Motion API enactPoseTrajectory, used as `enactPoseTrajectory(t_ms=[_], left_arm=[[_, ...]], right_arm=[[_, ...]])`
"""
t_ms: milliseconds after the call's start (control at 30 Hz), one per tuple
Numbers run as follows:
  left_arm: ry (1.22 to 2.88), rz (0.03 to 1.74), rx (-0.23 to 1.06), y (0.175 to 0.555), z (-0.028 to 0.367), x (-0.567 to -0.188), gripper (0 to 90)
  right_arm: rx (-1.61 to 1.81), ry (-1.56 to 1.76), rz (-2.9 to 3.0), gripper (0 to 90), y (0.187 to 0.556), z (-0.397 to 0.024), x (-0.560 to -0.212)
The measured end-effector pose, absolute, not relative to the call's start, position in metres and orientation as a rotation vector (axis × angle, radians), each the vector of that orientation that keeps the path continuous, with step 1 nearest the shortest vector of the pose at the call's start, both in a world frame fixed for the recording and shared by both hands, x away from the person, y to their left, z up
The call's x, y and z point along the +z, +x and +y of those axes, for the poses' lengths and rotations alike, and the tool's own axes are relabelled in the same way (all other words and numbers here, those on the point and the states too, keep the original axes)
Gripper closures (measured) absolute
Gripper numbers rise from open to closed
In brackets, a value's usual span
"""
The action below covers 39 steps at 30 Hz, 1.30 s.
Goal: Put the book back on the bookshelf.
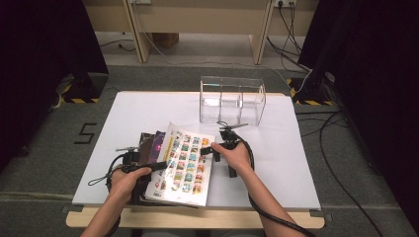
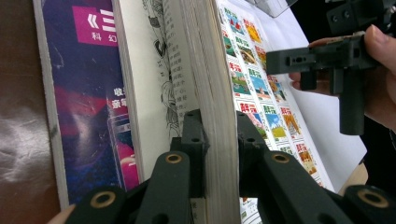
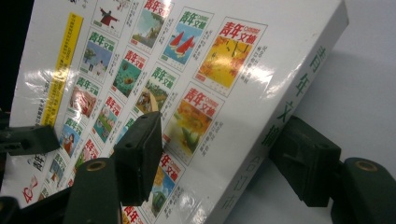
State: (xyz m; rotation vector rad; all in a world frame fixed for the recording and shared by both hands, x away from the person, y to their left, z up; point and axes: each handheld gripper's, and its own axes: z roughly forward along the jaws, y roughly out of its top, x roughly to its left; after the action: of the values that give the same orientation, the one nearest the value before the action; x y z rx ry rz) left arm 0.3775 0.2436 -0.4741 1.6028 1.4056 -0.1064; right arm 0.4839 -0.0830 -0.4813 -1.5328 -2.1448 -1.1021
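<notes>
**Glossy magazine, gripped at its page edge**

The left gripper (image 2: 215, 140) fingers clench the magazine (image 1: 184, 163) by its page block; it lies tilted over the stacked books (image 1: 150, 145) on the surface (image 1: 276, 163). It looks floppy and slick — best pinched at the spine. The right gripper (image 3: 224, 158) fingers straddle that far spine edge, unclenched.

white magazine (image 1: 185, 165) — grid of colourful little covers (red titles); purple book (image 2: 88, 93) beneath.
</notes>
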Motion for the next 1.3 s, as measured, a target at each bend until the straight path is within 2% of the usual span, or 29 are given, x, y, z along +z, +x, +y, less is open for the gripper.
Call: enactPoseTrajectory(t_ms=[333,467,667,933,1133,1167,1200,1300], left_arm=[[1.652,1.419,-0.072,0.382,0.238,-0.469,77.4],[1.685,1.429,-0.061,0.386,0.236,-0.466,77.4],[1.695,1.440,-0.041,0.386,0.234,-0.463,77.4],[1.688,1.443,-0.034,0.386,0.232,-0.464,77.3],[1.718,1.442,-0.003,0.386,0.229,-0.461,76.9],[1.717,1.443,0.000,0.386,0.229,-0.461,76.9],[1.716,1.444,0.001,0.386,0.230,-0.461,76.5],[1.715,1.445,-0.005,0.386,0.231,-0.460,76.0]], right_arm=[[-1.157,-1.534,-2.131,41.0,0.486,-0.084,-0.484],[-1.198,-1.531,-2.112,49.8,0.484,-0.086,-0.480],[-1.248,-1.508,-2.164,54.8,0.480,-0.083,-0.471],[-1.236,-1.548,-2.195,49.7,0.480,-0.076,-0.471],[-1.238,-1.524,-2.160,52.5,0.483,-0.079,-0.475],[-1.245,-1.513,-2.157,54.8,0.483,-0.079,-0.475],[-1.293,-1.491,-2.139,61.3,0.482,-0.081,-0.472],[-1.301,-1.487,-2.155,62.1,0.480,-0.079,-0.468]])
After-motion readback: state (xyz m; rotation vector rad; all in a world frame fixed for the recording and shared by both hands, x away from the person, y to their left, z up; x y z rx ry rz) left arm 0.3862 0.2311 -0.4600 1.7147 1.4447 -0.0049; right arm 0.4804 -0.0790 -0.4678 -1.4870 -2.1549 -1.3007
